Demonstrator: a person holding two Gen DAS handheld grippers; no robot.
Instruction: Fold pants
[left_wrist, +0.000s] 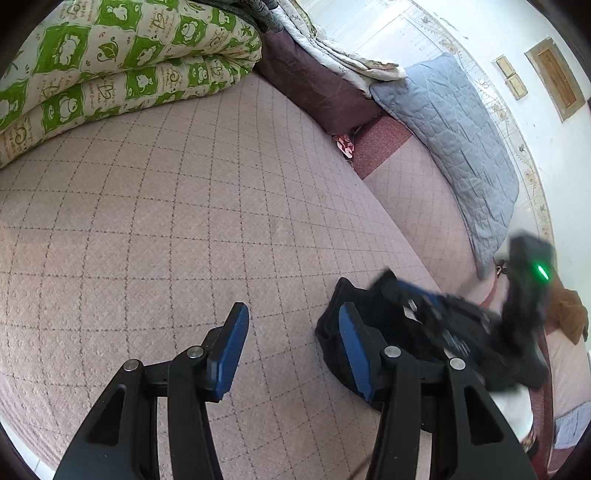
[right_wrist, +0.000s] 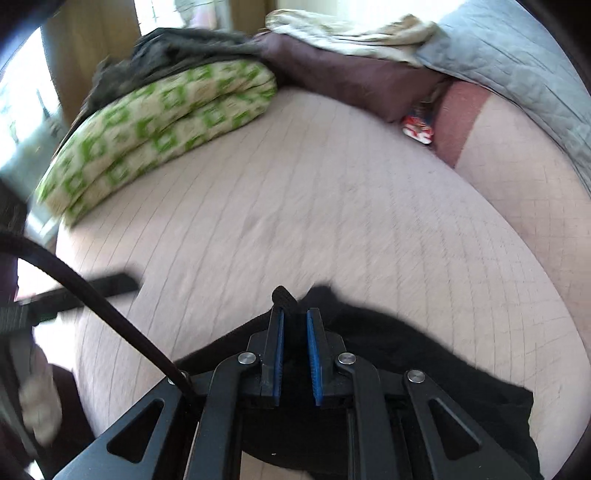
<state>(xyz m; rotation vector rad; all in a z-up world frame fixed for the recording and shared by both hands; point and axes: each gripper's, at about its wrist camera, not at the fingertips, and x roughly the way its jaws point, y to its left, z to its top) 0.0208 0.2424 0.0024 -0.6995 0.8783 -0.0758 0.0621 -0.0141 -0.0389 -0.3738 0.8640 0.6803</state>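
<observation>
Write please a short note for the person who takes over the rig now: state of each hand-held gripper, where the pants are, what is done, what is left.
Left hand-held gripper: open, holding nothing, above the pink bed cover, just left of the pants.
Right hand-held gripper: shut on the black pants, pinching a bunch of cloth.
Pants: a crumpled heap at the near edge of the bed.
Done: one grasp only; no fold is visible.
Left: probably spread the pants flat on the cover, then fold them.
</observation>
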